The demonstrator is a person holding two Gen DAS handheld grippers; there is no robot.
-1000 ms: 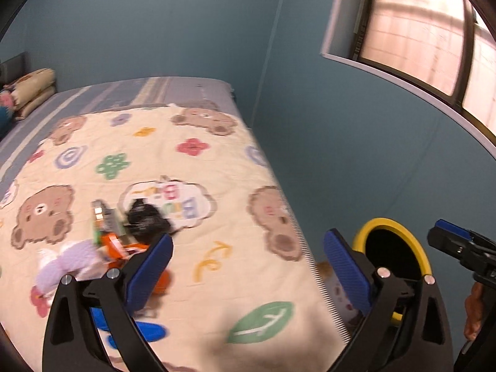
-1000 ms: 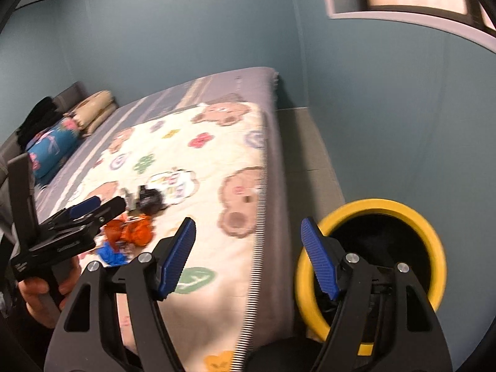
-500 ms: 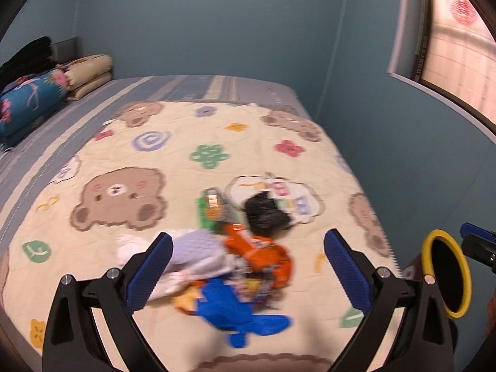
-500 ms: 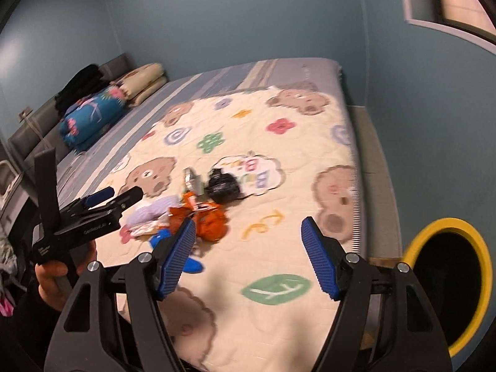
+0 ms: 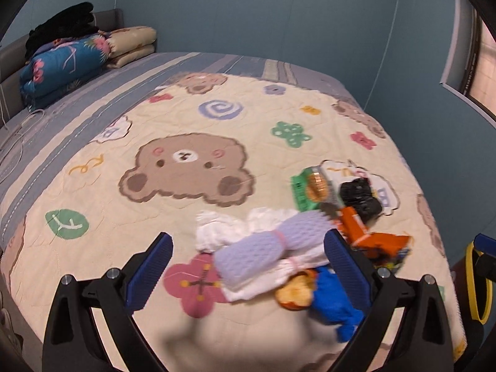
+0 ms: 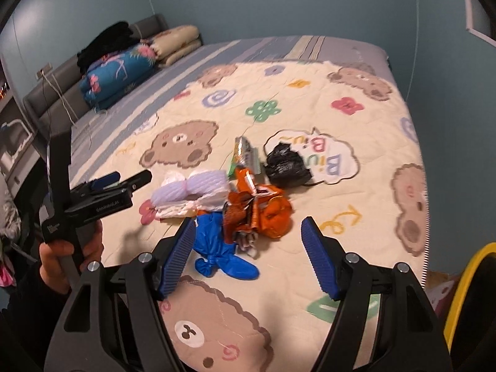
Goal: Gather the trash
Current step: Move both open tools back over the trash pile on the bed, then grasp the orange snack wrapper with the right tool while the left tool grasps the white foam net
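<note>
A heap of trash lies on the bear-print quilt point(image 5: 192, 124): a lilac and white foam wrap point(image 5: 266, 245), a blue balloon point(image 6: 217, 248), an orange wrapper point(image 6: 263, 210), a black bag point(image 6: 286, 166) and a green snack packet point(image 5: 307, 186). My left gripper point(image 5: 248, 266) is open, just above and in front of the foam wrap. My right gripper point(image 6: 248, 251) is open, low over the blue balloon and orange wrapper. The left gripper also shows in the right wrist view point(image 6: 124, 183). The yellow-rimmed bin point(image 6: 465, 294) stands on the floor at the bed's right side.
Folded bedding, a blue floral quilt point(image 5: 65, 68) and black clothes are stacked at the headboard. A cable point(image 5: 18, 130) trails on the striped sheet at left. A blue wall and window sill point(image 5: 465, 93) run along the right.
Both views have swung left from the bin toward the bed. Both grippers have moved closer to the trash heap and stay open.
</note>
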